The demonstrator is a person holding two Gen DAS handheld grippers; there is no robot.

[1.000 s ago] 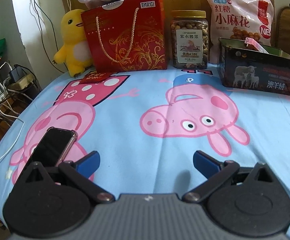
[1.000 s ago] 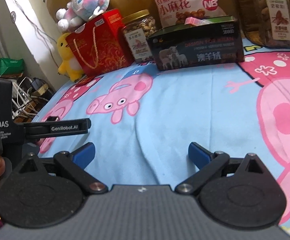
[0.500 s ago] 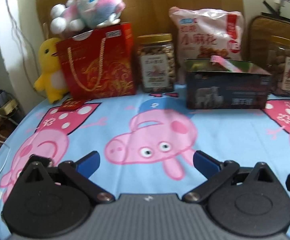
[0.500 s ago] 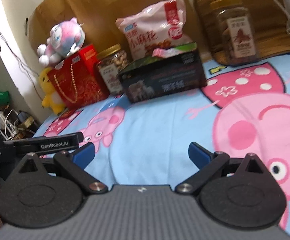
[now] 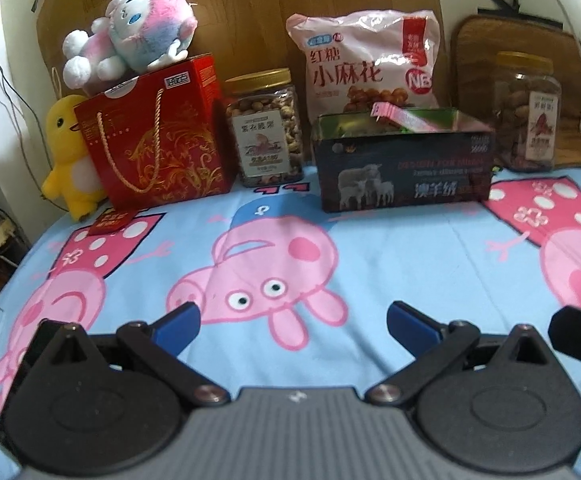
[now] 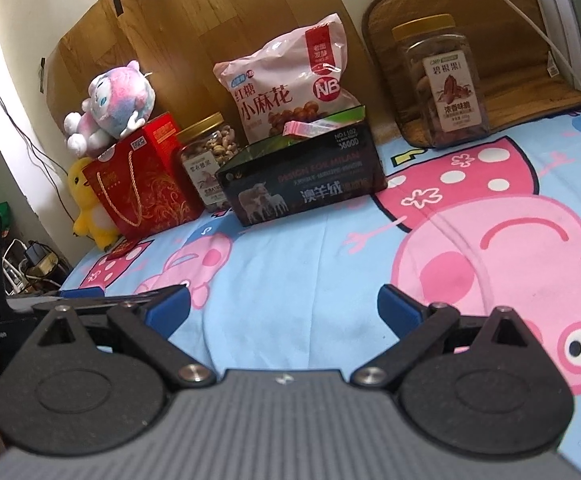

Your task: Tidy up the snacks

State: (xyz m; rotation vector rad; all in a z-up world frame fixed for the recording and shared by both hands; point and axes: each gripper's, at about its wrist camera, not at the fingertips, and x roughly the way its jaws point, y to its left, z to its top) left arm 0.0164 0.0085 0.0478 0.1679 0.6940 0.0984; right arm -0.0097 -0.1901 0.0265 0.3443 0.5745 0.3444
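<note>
Snacks stand in a row at the back of the bed: a red gift bag [image 5: 158,140] [image 6: 142,192], a nut jar [image 5: 266,128] [image 6: 206,160], a pink snack bag [image 5: 366,64] [image 6: 290,84], an open dark box [image 5: 402,168] [image 6: 302,176] holding a pink packet [image 5: 394,114], and a second nut jar [image 5: 528,112] [image 6: 442,80] on the right. My left gripper [image 5: 293,322] is open and empty above the sheet. My right gripper [image 6: 284,308] is open and empty, well short of the snacks.
A pink plush [image 5: 130,40] lies on the gift bag and a yellow duck plush [image 5: 66,156] stands at its left. A small red packet [image 5: 110,222] lies on the Peppa Pig sheet [image 5: 410,260]. Cables and power strips [image 6: 30,268] hang off the bed's left edge.
Both grippers tilted up and swung right, bringing the whole snack row and the right jar into view. The phone by the left gripper has left the view. Jaws stayed open.
</note>
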